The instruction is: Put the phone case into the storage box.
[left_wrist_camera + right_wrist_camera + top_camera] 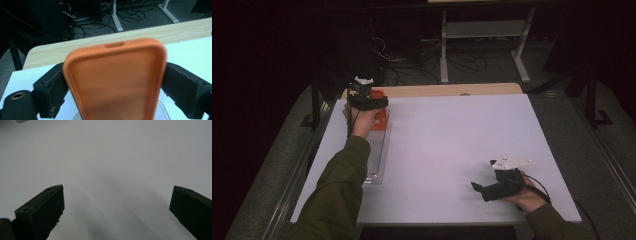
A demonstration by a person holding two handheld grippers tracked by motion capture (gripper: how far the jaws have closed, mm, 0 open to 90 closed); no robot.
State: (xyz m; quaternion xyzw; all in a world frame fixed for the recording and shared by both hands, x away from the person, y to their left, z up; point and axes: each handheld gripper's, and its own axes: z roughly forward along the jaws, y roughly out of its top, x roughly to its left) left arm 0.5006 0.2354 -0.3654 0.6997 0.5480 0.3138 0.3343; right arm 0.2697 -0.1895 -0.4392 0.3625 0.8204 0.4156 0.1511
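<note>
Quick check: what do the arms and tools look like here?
Both sleeves are olive green. Left tool: black body, pale plate on top. Right tool: black, white three-cornered plate above, black cable trailing back by the hand. Jaw pads are black and worn at the edges.

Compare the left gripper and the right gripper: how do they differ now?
The left gripper has an orange phone case between its jaws; the right gripper has nothing between its wide-open jaws. The left gripper is at the table's far left, the right gripper near its front right edge. Both have black jaws.
</note>
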